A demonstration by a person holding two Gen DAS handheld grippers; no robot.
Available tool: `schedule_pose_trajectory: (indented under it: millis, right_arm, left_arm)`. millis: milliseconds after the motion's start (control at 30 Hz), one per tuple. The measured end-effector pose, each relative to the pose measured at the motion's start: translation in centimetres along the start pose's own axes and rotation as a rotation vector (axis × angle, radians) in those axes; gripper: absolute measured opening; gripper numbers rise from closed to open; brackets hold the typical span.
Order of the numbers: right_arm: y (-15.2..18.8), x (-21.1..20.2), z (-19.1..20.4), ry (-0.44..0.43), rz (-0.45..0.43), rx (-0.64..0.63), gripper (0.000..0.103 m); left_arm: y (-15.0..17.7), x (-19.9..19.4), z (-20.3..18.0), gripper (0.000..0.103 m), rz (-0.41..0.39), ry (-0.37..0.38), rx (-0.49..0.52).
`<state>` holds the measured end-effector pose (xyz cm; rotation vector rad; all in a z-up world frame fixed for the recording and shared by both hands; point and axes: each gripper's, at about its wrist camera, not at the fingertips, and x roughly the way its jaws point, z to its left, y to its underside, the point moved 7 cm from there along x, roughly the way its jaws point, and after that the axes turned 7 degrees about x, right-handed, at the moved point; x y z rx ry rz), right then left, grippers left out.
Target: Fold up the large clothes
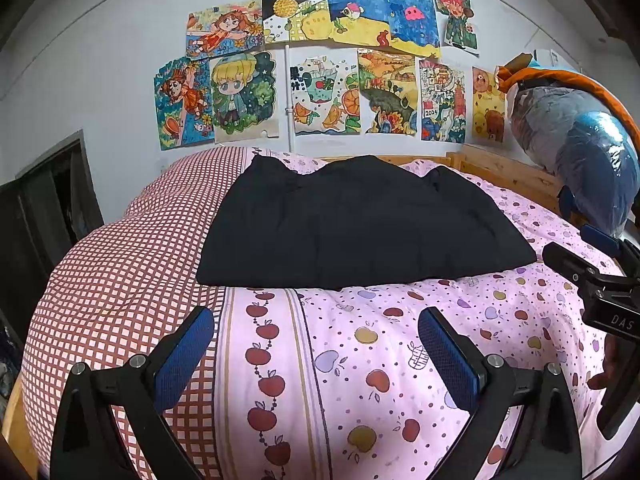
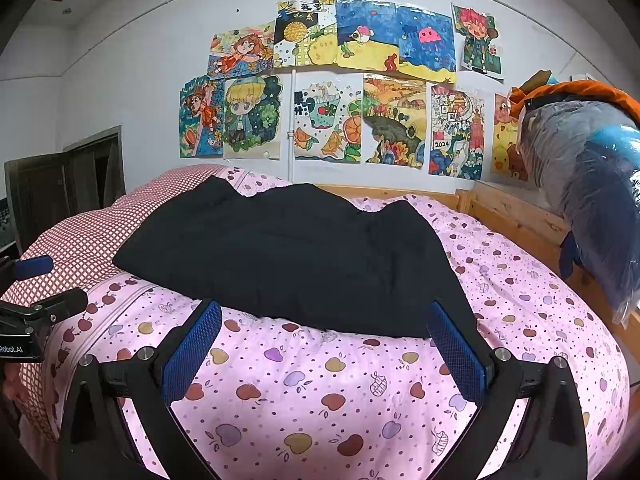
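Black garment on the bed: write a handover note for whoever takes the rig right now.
Left gripper: open, empty, short of the garment's near edge.
Right gripper: open, empty, its right fingertip beside the near right corner.
Black garment: lies flat across the pink apple-print quilt, already a compact rectangle; how many folds it has cannot be told.
Left: any further fold, neither gripper has hold yet.
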<state>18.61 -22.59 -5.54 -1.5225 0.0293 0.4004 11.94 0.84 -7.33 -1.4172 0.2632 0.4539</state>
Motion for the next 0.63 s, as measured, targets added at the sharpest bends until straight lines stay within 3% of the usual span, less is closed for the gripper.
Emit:
schedule_pose_trajectory:
  millis: [633]
  right_arm:
    - [0.46, 0.16, 0.61, 0.006, 0.012, 0.005, 0.101]
  left_arm:
    - [0.09, 0.13, -0.12, 0.103, 0.031, -0.005, 0.025]
